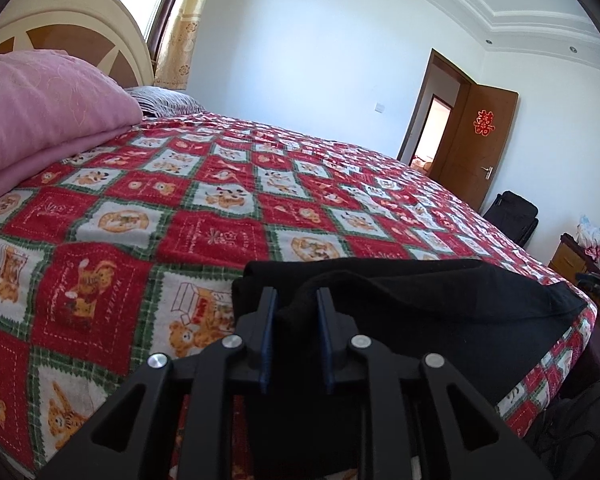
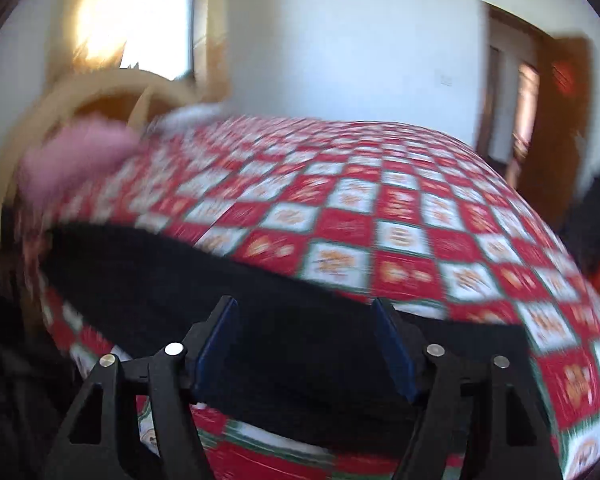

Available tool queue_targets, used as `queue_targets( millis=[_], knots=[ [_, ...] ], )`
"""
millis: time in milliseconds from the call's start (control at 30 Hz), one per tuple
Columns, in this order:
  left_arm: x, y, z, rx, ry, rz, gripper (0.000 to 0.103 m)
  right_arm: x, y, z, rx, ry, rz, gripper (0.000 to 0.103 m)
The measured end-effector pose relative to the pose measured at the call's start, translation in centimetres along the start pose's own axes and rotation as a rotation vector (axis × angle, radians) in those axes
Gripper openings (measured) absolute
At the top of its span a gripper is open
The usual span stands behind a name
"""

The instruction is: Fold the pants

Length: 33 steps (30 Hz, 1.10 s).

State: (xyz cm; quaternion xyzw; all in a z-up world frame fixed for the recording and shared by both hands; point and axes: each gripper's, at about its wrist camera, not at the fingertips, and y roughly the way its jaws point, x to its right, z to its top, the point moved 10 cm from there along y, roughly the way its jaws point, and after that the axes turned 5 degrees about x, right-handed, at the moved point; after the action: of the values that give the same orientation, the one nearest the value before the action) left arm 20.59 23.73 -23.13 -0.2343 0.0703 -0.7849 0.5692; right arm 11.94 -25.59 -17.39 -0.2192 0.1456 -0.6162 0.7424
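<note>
Black pants [image 1: 440, 304] lie along the near edge of a bed with a red, white and green patchwork cover [image 1: 220, 200]. In the left wrist view my left gripper [image 1: 297, 300] is shut on a bunched fold of the pants at their left end. In the blurred right wrist view the pants [image 2: 180, 280] stretch across the near edge of the bed cover [image 2: 420, 220]. My right gripper [image 2: 306, 312] is open, its jaws wide apart over the black cloth, holding nothing.
A folded pink quilt [image 1: 40, 120] and a striped pillow [image 1: 168, 100] sit at the headboard [image 1: 60, 20]. An open wooden door [image 1: 480, 140], a black bag [image 1: 512, 208] and a small cabinet [image 1: 572, 260] stand beyond the bed's right side.
</note>
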Motion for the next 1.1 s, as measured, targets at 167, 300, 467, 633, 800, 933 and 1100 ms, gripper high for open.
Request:
queue_targets(
  millis=[167,300,467,633,800,933,1100],
  knots=[
    [0.5,0.2,-0.3,-0.006,0.003,-0.004,0.019,-10.8,6.9,-2.3,-0.132,-0.276,0.105,0.048],
    [0.6,0.2,-0.3,-0.007,0.010,-0.001,0.017,-14.5,10.2,-3.8,-0.177,-0.398,0.116,0.048],
    [0.9,0.6,-0.1,-0.022,0.025,0.006,0.014,-14.7,12.8,-4.5,-0.191,-0.476,0.066,0.021],
    [1.1,-0.7,1.8,0.029,0.004,-0.030,0.012,-14.7,11.4,-3.0,-0.155,-0.478,0.083,0.003],
    [1.5,-2.2,2.3,0.047,0.016,-0.056,0.012,-14.6,6.7,-0.2,-0.081,-0.460,0.100,0.003],
    [1.3,-2.7,0.4,0.015,0.011,-0.064,0.012,-15.1,5.5,-2.0,-0.113,-0.470,0.129,0.003],
    [0.7,-2.7,-2.1,-0.022,-0.021,-0.066,0.012,-15.3,6.5,-6.3,-0.202,-0.493,0.154,0.003]
  ],
)
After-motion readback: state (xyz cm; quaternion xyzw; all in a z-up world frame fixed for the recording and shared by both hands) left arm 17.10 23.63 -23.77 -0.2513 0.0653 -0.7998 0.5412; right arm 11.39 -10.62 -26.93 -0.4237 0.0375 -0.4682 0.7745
